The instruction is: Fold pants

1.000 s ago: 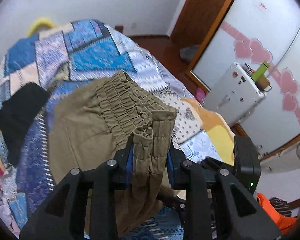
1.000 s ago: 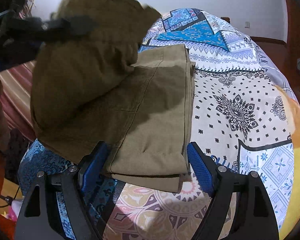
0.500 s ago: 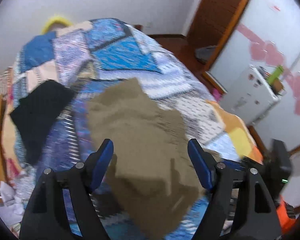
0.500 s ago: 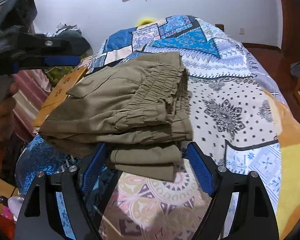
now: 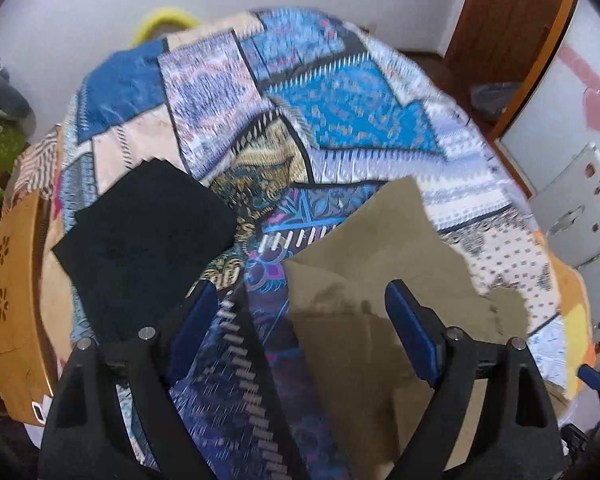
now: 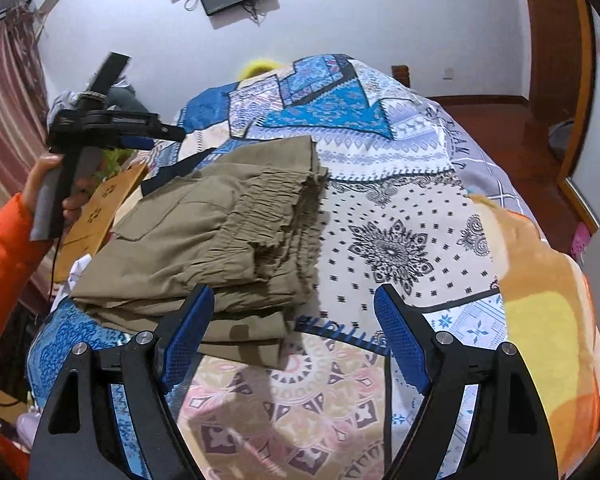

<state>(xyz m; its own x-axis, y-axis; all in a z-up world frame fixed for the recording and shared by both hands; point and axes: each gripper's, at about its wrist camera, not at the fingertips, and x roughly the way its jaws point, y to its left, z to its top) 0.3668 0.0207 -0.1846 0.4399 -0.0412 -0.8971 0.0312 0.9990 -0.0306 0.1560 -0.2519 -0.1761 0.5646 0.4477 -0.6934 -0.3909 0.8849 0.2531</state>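
Note:
The olive-green pants [image 6: 220,236] lie folded in a thick stack on the patchwork bedspread [image 6: 400,220], elastic waistband on top. In the left wrist view the pants [image 5: 380,280] lie below and to the right. My left gripper [image 5: 300,320] is open and empty, raised above the bed; it also shows in the right wrist view [image 6: 140,136], held up at the left of the pants. My right gripper [image 6: 292,336] is open and empty, just in front of the stack's near edge.
A black folded garment [image 5: 140,240] lies on the bed left of the pants. A wooden board [image 5: 12,300] stands at the bed's left edge. A white case [image 5: 576,216] and a wardrobe with pink hearts are to the right.
My left gripper let go of the waistband, opened and pulled up and to the left. The pants dropped onto the stack. My right gripper backed off a little.

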